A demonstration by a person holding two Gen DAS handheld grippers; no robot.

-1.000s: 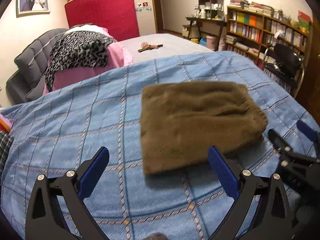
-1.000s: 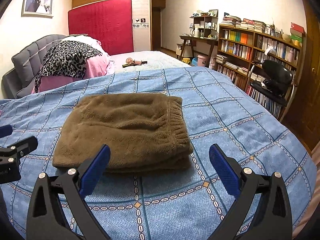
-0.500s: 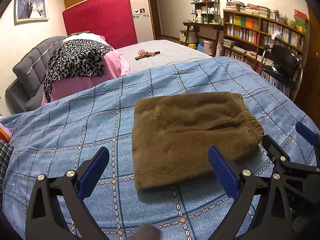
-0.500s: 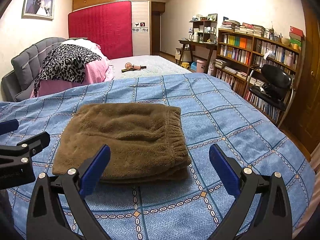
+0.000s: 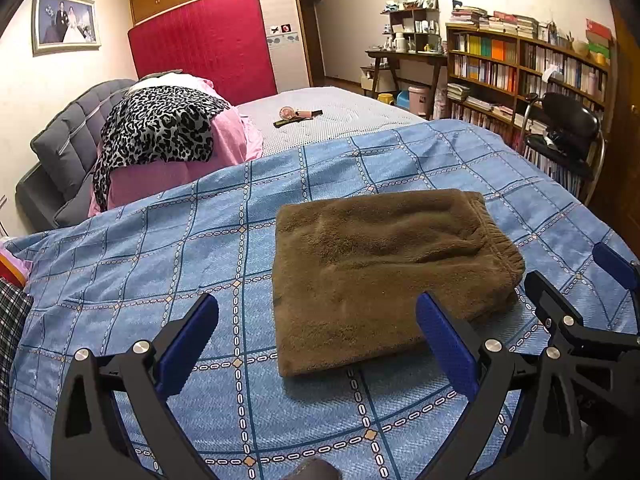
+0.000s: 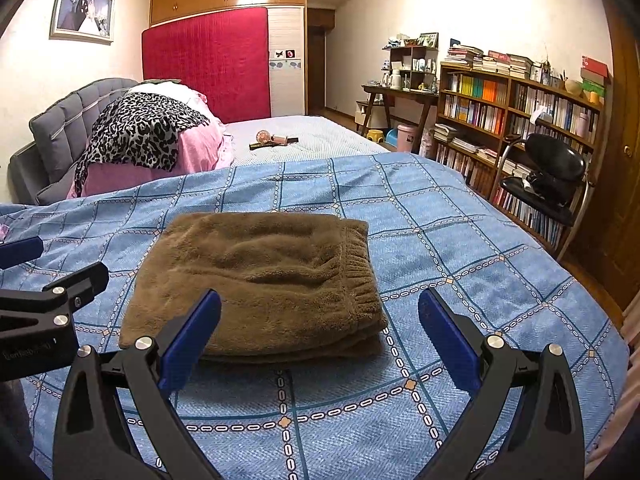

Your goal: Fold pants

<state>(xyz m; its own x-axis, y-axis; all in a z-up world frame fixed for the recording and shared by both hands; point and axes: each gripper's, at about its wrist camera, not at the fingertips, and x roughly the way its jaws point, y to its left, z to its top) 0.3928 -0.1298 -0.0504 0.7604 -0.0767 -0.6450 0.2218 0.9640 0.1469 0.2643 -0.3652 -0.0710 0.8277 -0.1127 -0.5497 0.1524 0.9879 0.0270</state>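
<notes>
**Folded pants lying free, both claws released**

The brown fleece pants [image 6: 260, 280], folded into a thick rectangular stack with the ribbed elastic waistband on its right edge, are lying on the blue checked quilt [image 6: 460, 248] that is covering the bed. The left gripper [image 5: 316, 332] is hovering just short of the stack's near left corner, its blue-padded jaws spread wide and grasping nothing. The right gripper [image 6: 320, 328] is hanging beside it, likewise spread and empty, facing the waistband end.

The fold is looking finished, so the risk now is disturbance. The layers at the near edge are lying loose and plush; a jaw that is dipping or sweeping sideways could catch the top layer and peel it open. The quilt is soft and wrinkling, so a push could drag the whole stack askew.

As for containers, the wooden bookshelf [image 6: 520, 112] against the right wall is holding rows of books; nothing on the bed is acting as one.
</notes>
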